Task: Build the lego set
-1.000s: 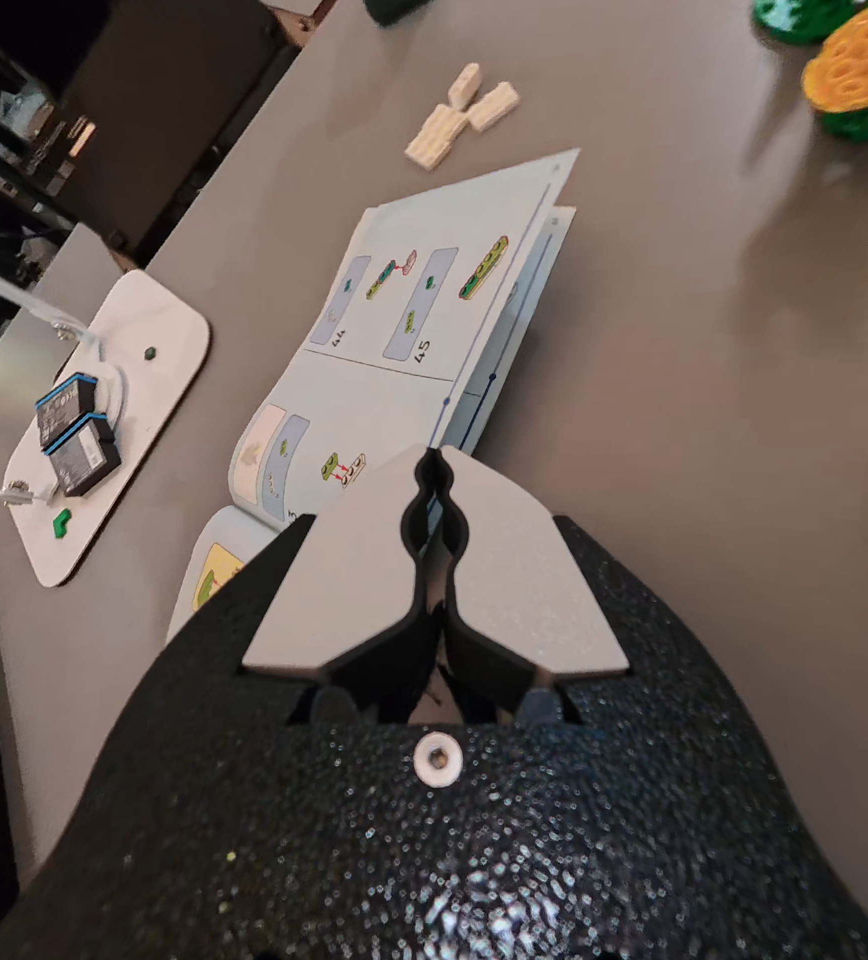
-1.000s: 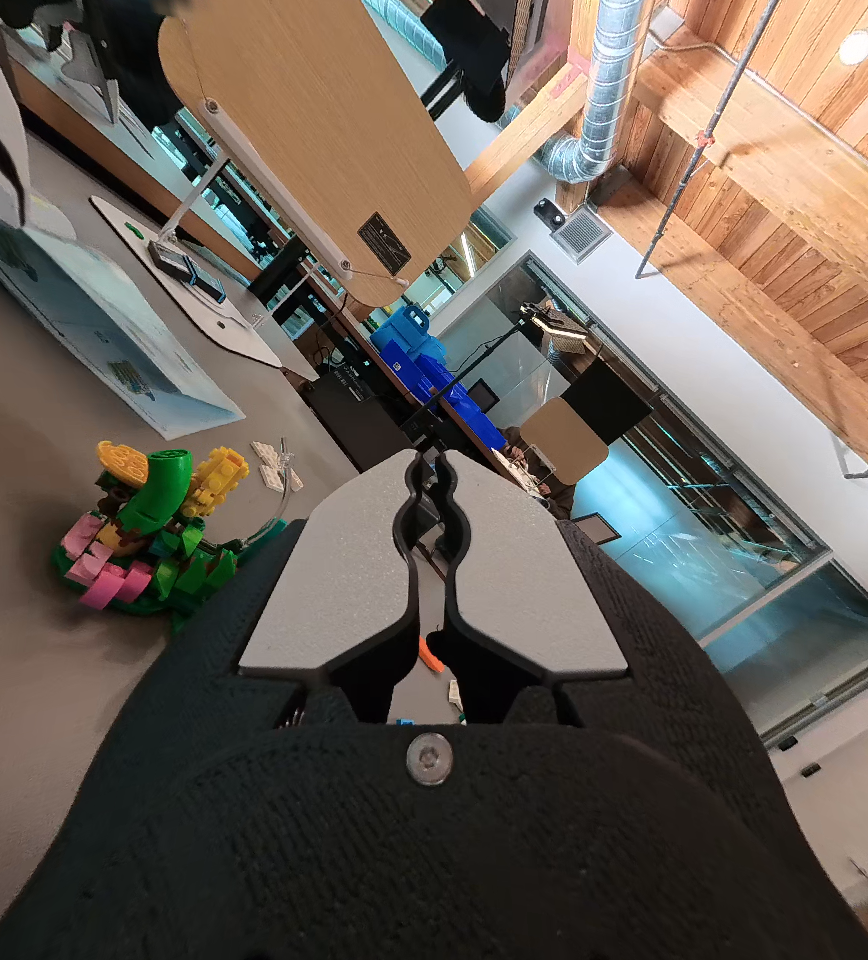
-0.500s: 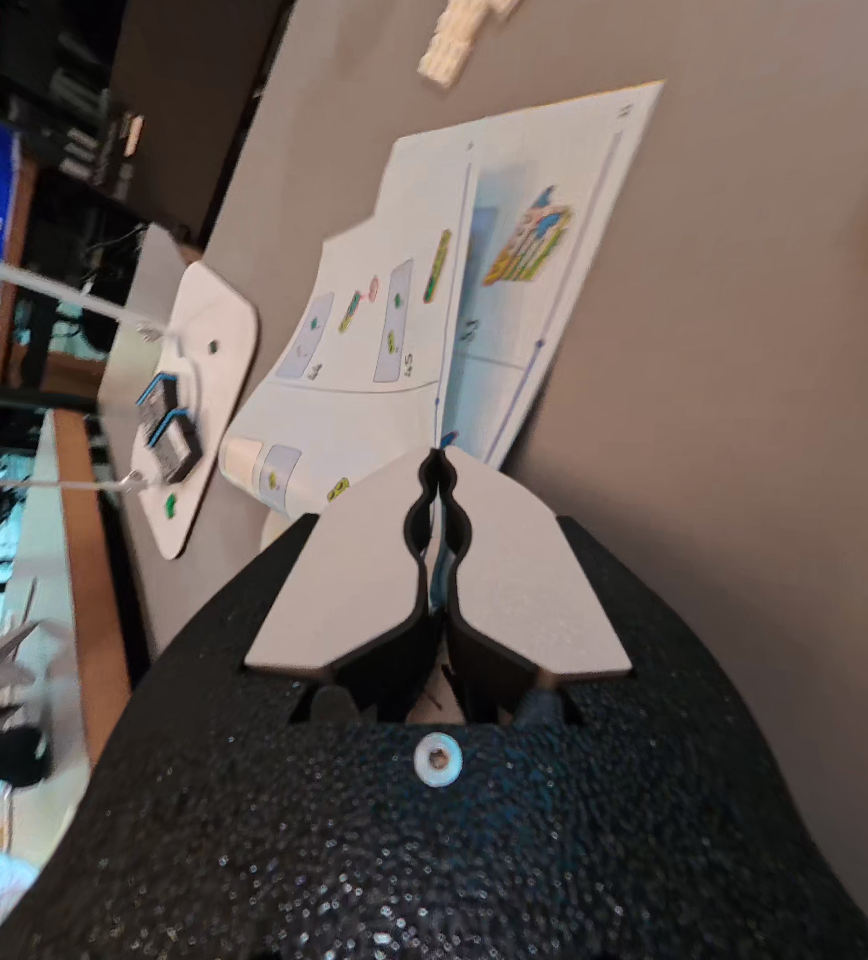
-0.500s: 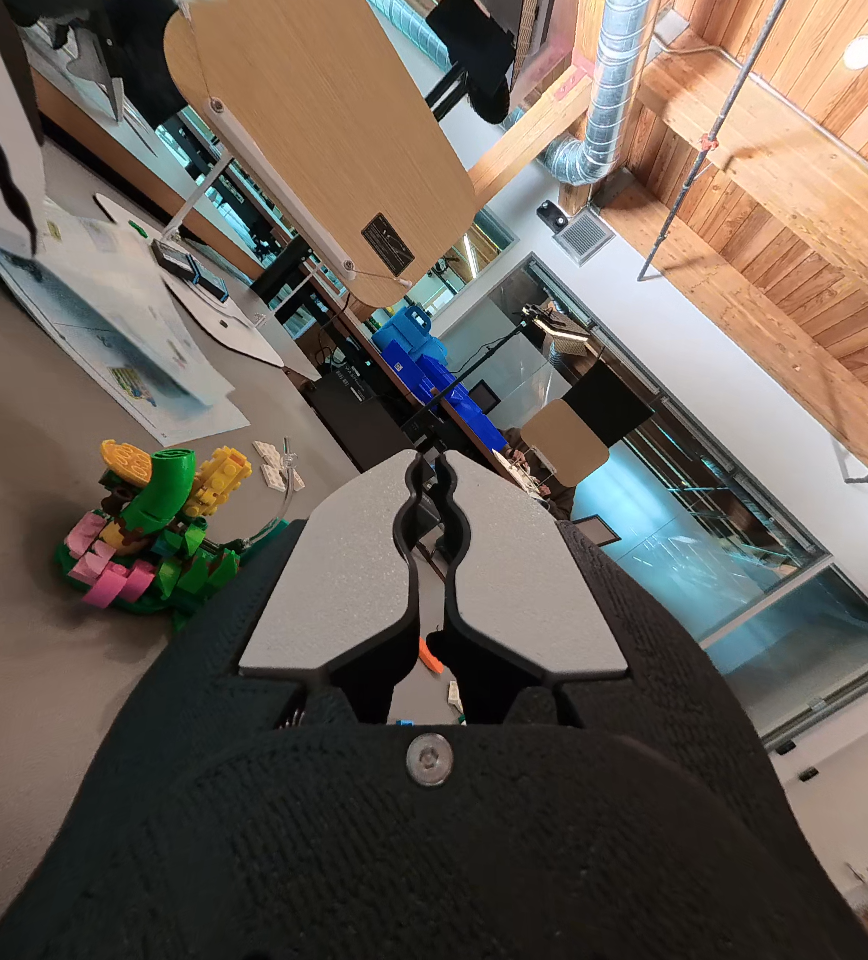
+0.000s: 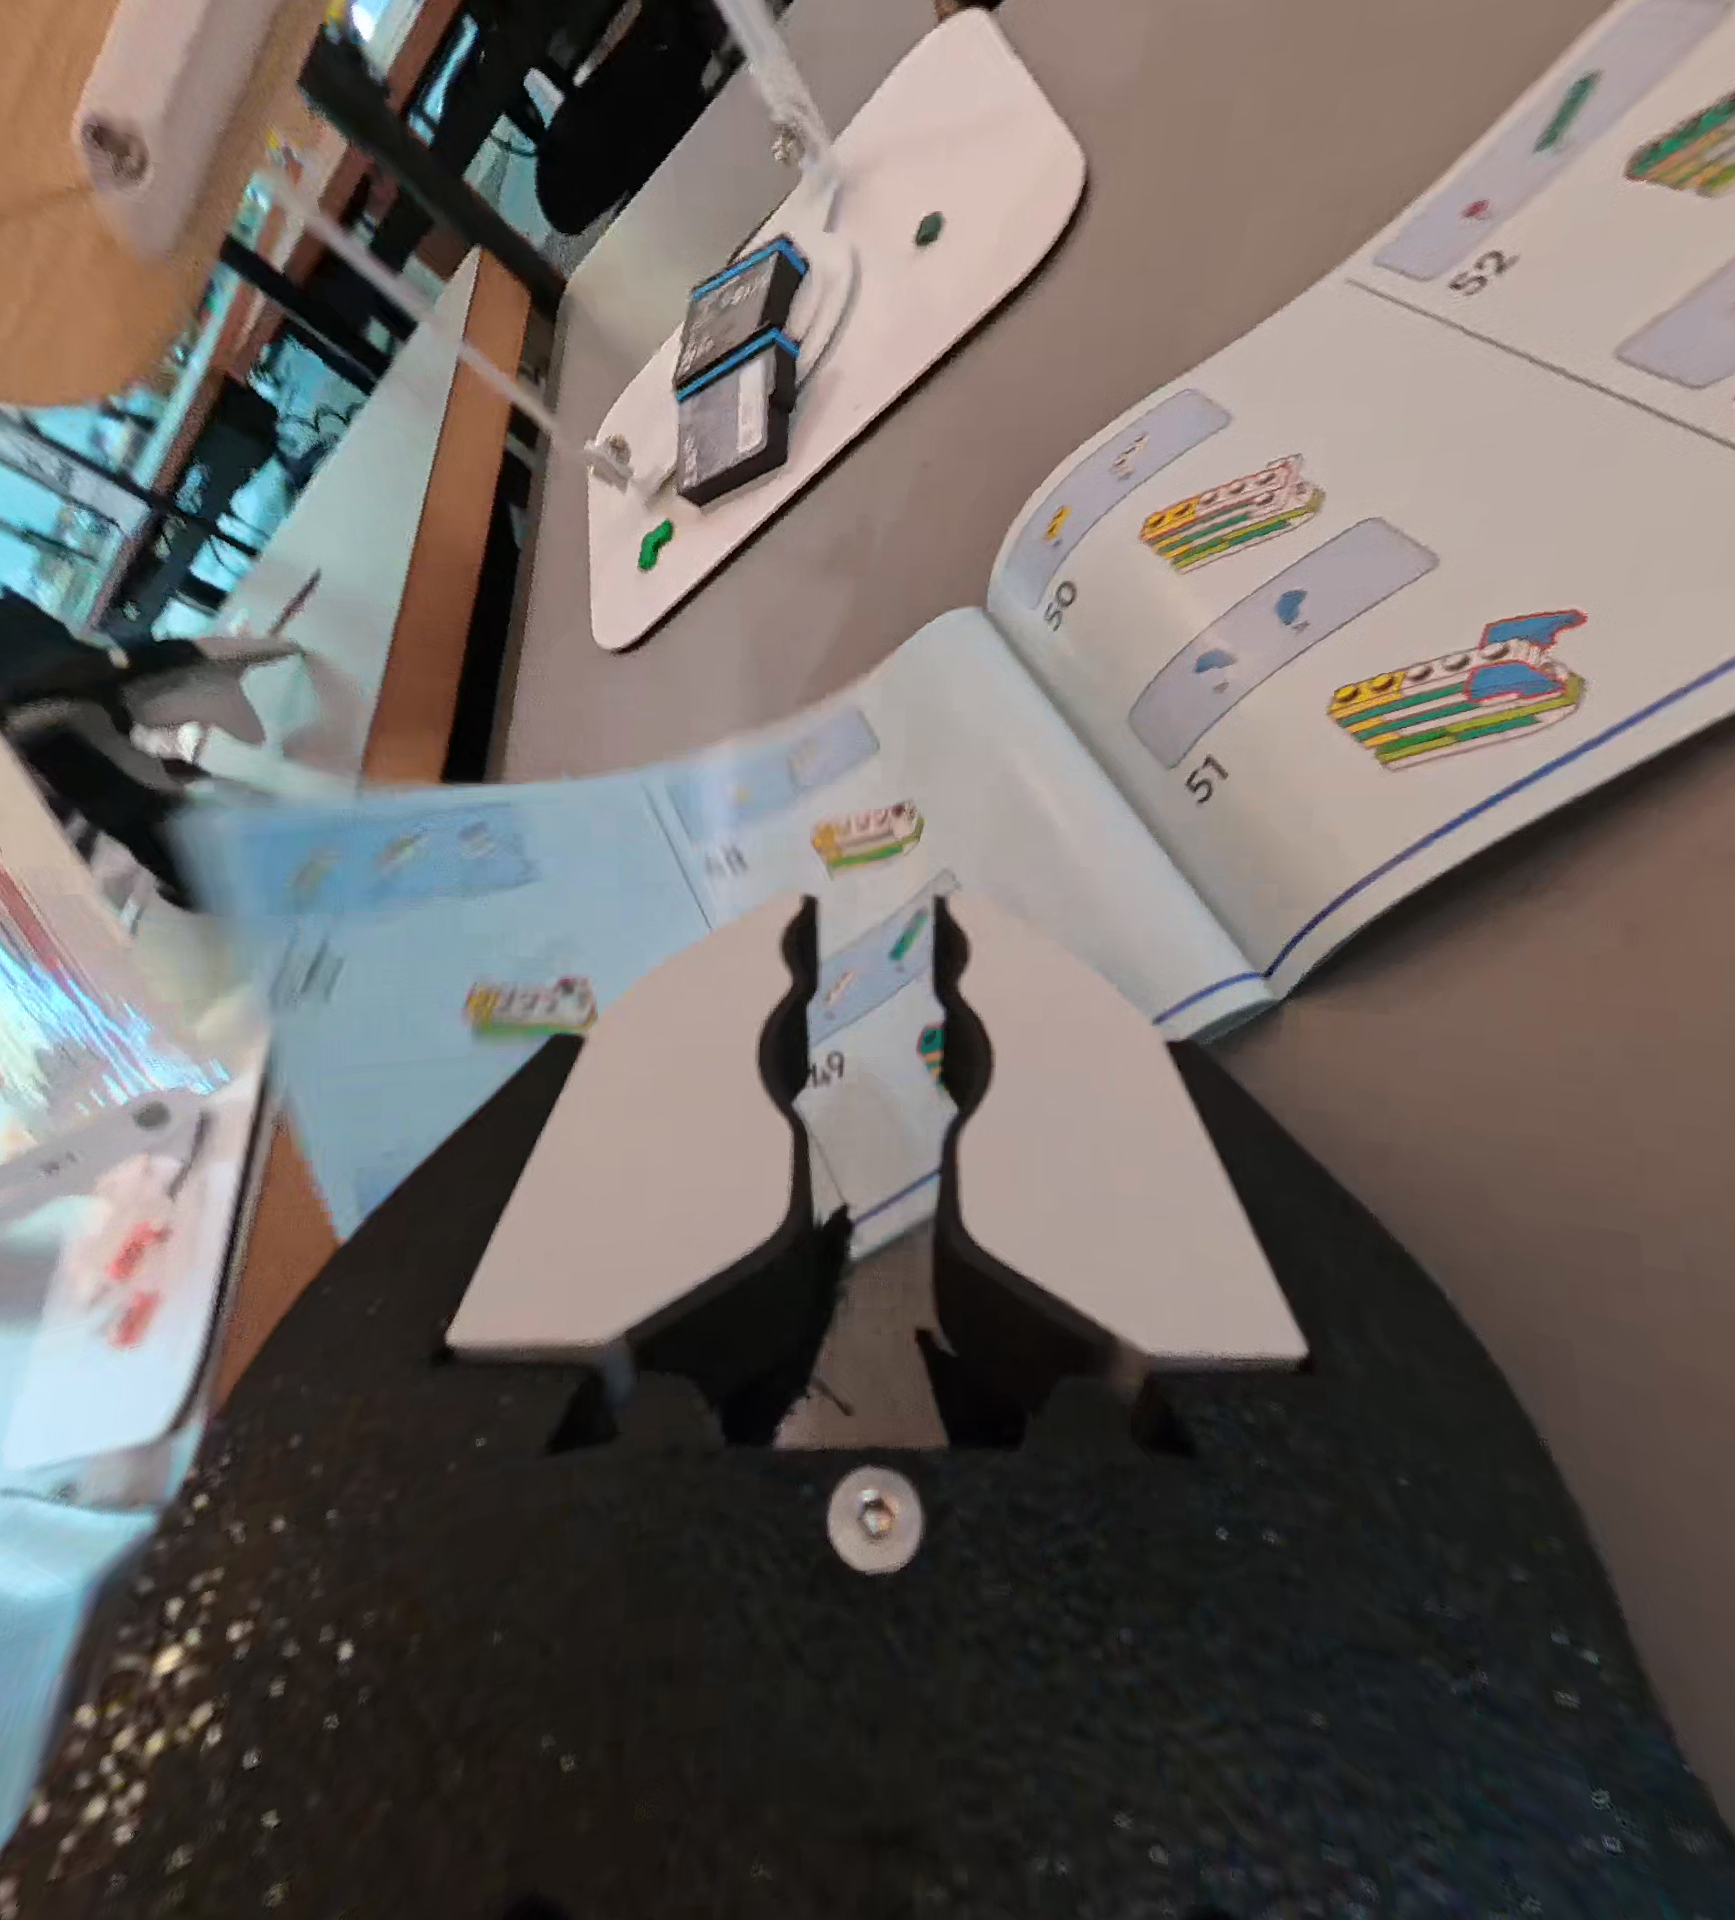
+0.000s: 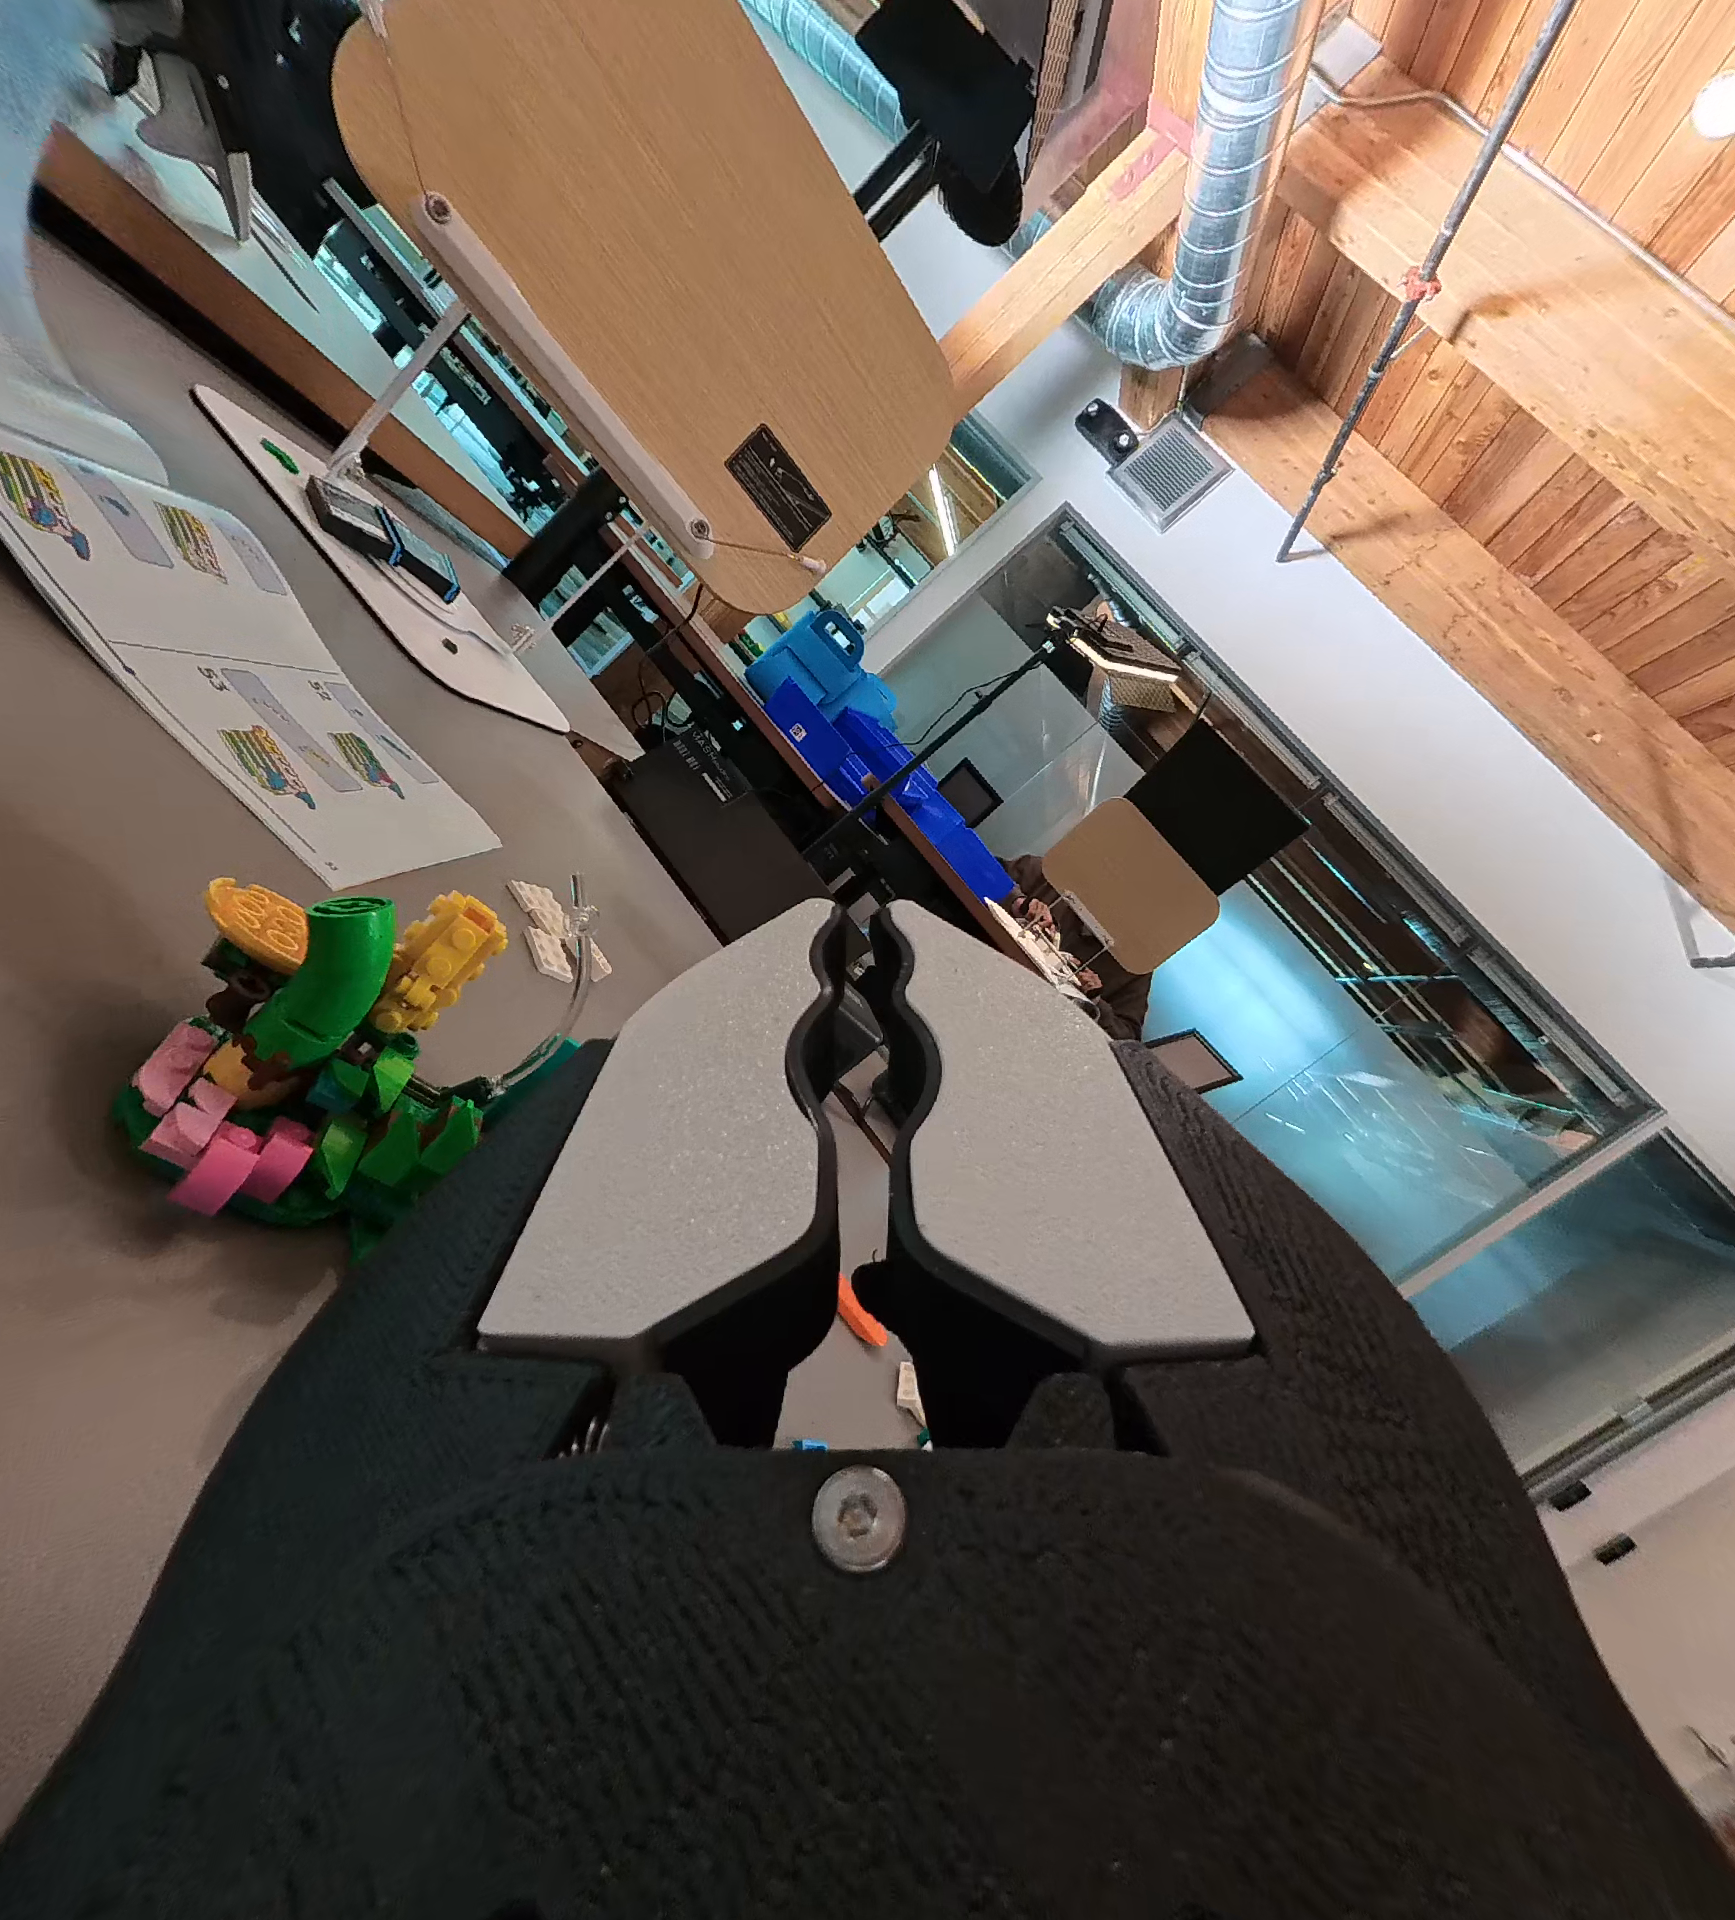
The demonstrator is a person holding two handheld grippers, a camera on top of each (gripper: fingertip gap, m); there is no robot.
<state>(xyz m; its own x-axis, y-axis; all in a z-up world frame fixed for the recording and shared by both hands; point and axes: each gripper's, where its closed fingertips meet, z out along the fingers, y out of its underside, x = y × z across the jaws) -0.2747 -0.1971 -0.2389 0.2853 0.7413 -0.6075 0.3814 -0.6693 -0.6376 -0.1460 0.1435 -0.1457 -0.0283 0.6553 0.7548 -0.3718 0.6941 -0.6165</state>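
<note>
The instruction booklet lies open on the grey table just ahead of the left gripper. Its fingers, pinched together on a leaf half a second ago, now stand narrowly apart, with printed paper showing through the gap and nothing pressed between the pads. A loose page, blurred, curls over to the left of the fingers, and the booklet shows a later spread than it did a second ago. Beyond the fingertips a white board carries two black blocks with blue edges and a small green brick.

The right gripper is raised off the table, as it was a second ago, aimed out across the room, its fingers drawn together to a thin slit with nothing in them. To the left of its fingers stands a green, pink and yellow brick model, with a few white plates just beyond it.
</note>
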